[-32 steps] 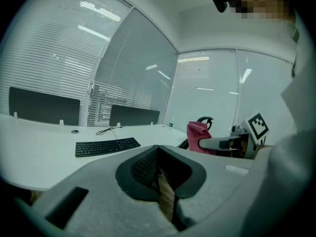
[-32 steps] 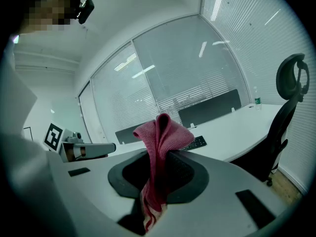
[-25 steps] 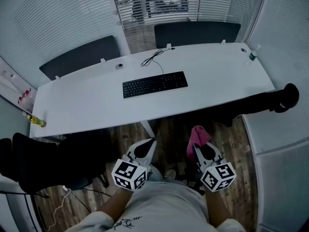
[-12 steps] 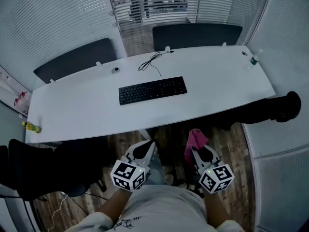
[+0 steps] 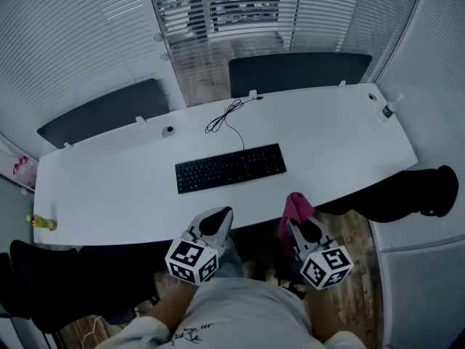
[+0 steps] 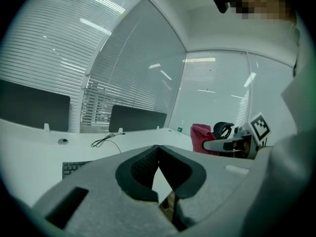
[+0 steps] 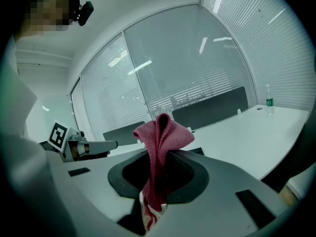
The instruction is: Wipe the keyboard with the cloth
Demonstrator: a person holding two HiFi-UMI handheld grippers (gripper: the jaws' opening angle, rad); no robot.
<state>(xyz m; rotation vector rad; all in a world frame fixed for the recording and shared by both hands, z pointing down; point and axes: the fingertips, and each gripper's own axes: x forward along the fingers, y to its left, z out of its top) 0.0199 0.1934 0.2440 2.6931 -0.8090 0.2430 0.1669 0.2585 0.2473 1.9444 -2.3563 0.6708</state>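
A black keyboard [image 5: 230, 168] lies flat in the middle of the white desk [image 5: 116, 187], its cable [image 5: 227, 115] curling toward the far edge. My right gripper [image 5: 290, 220] hovers at the desk's near edge, shut on a pink cloth [image 5: 296, 208] that sticks up from its jaws; in the right gripper view the cloth [image 7: 160, 154] hangs folded between them. My left gripper [image 5: 224, 215] is beside it at the near edge, jaws shut with nothing in them [image 6: 158, 149]. A corner of the keyboard [image 6: 74, 168] shows low in the left gripper view.
Two dark panels [image 5: 298, 70] stand along the desk's far side. A small round puck [image 5: 168, 130] sits near the cable. A bottle [image 5: 388, 110] stands at the far right corner, a yellow object [image 5: 40, 224] at the left end. Black chairs [image 5: 396, 198] flank me.
The view has closed in on the desk: keyboard and desk sit lower and nearer in the frame. Both grippers now reach the desk's near edge, the cloth still held.
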